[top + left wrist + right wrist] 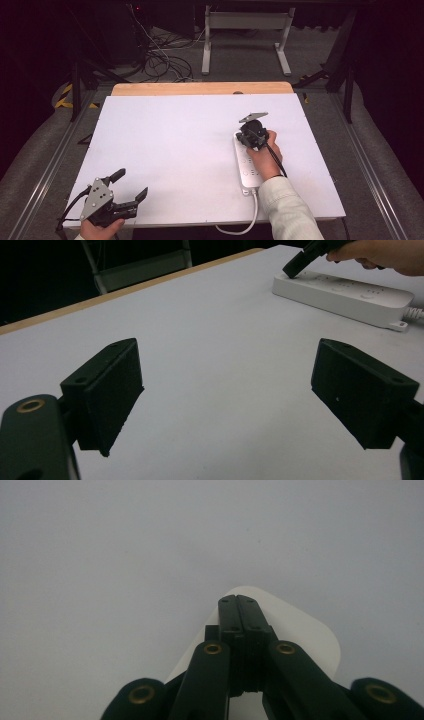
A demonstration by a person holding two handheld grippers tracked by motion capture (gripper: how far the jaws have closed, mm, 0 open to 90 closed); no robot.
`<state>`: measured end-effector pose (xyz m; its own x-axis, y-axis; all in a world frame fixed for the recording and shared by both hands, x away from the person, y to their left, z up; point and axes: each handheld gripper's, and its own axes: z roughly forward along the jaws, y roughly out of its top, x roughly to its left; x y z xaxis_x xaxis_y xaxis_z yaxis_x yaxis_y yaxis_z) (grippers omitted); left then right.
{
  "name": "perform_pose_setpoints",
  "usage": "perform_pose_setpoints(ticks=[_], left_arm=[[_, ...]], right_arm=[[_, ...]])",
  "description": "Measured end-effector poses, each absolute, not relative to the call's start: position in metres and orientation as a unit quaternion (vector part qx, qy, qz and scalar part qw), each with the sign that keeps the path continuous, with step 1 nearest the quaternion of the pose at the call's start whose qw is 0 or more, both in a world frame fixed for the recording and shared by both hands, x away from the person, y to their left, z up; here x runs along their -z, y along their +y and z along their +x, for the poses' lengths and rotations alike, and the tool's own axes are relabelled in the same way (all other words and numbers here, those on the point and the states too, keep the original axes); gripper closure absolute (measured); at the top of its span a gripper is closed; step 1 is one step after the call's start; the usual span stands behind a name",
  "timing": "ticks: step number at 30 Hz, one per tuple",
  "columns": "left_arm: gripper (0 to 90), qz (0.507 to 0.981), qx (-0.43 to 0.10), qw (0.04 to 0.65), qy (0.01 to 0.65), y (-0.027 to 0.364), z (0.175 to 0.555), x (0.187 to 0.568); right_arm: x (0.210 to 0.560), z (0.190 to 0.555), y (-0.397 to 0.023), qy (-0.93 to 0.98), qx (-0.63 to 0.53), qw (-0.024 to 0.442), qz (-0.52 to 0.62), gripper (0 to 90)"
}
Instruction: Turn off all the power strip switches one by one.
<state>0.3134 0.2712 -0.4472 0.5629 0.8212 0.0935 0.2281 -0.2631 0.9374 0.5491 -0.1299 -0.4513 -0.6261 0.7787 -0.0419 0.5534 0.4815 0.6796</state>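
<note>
The white power strip (248, 162) lies on the right half of the white tabletop (175, 145), running lengthwise from far to near, with its white cable (245, 227) curling off the near edge of the board. From my left gripper view I see it up in the far right corner (350, 292), flat on the surface, with small round marks along its top face.

My right gripper (246, 136) stands over the far end of the strip, pointing down at it. Its jaws are pressed together with nothing between them; in the right gripper view they meet as one black tip (240, 611) over the strip's rounded white end (305, 630). In the left gripper view that tip (294, 269) comes down on the strip's far end, though I cannot tell whether it actually touches. My right hand (265, 155) is wrapped round the gripper body, pale sleeve (290, 210) trailing to the near edge, the grey plate above.

My left gripper (132, 189) rests well apart from all this, at the near left corner of the board. Its jaws are spread wide, with only bare tabletop between the two black pads (107, 395). My left hand (100, 227) holds it at the near edge.

Beyond the white top a strip of wooden edge (200, 88) shows, then dark floor with cables (160, 60) and a pale metal frame (245, 35).
</note>
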Motion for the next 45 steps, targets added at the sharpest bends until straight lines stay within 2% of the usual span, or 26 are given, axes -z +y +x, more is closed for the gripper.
perform_pose_setpoints(ticks=[26,35,45], left_arm=[[13.7,0.736,-0.303,0.488,0.357,0.272,0.313,0.448],[13.7,0.739,-0.303,0.484,0.356,0.269,0.315,0.448],[13.7,0.736,-0.303,0.487,0.359,0.27,0.314,0.448]], right_arm=[[0.451,0.547,-0.126,0.845,-0.309,0.187,0.394,90.0],[0.408,0.526,-0.135,0.824,-0.394,0.191,0.36,90.0],[0.395,0.512,-0.138,0.827,-0.408,0.196,0.334,90.0]])
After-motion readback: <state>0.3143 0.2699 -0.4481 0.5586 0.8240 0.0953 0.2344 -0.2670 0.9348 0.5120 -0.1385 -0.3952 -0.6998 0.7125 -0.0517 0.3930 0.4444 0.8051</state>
